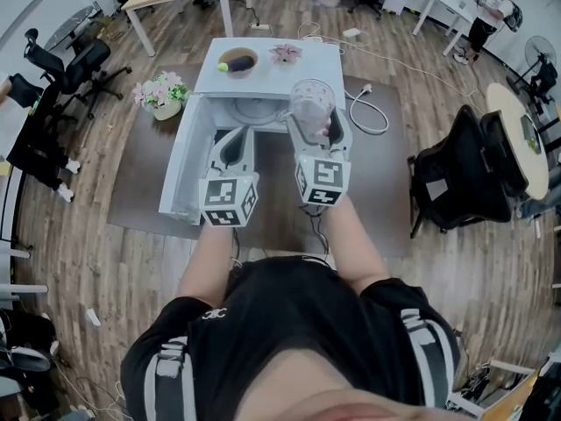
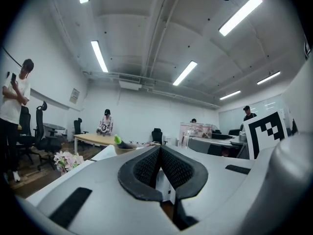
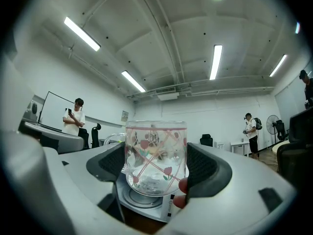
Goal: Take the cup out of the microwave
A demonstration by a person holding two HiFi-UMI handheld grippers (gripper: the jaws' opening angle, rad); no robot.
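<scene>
**Head view.** The white microwave (image 1: 263, 79) stands on the table (image 1: 131, 191) with its door (image 1: 180, 169) swung open to the left. The glass turntable (image 1: 252, 110) shows in the cavity. The right tool (image 1: 316, 123) grips the cup (image 1: 310, 99) at the right side of the cavity mouth. The left tool (image 1: 234, 137) hovers just beside it, near the door, carrying nothing. On top of the microwave sit a bowl (image 1: 237, 61) holding a dark object with a green-yellow end, and a small pink ornament (image 1: 285, 53). A pot of flowers (image 1: 164, 90) stands on the table to the far left of the door.

**Left gripper view.** The left tool (image 2: 160, 153) has its jaws pressed together with nothing between them. Beyond them are the bowl (image 2: 123, 146) and the flowers (image 2: 66, 159).

**Right gripper view.** The right tool (image 3: 155, 166) is clamped on the cup (image 3: 155, 153), one pad against each side of the clear glass. The glass is upright and printed with red flowers and pink lines. I can make out no drink in it. The turntable (image 3: 142, 199) lies just under its base, and I cannot tell whether the two touch.

**Step in hand.** The grasp looks made and the withdrawal is under way. The next move probably calls for drawing the cup level toward the near side, clear of the cavity edge and the door. It then needs a free spot on the table to set it down.
</scene>
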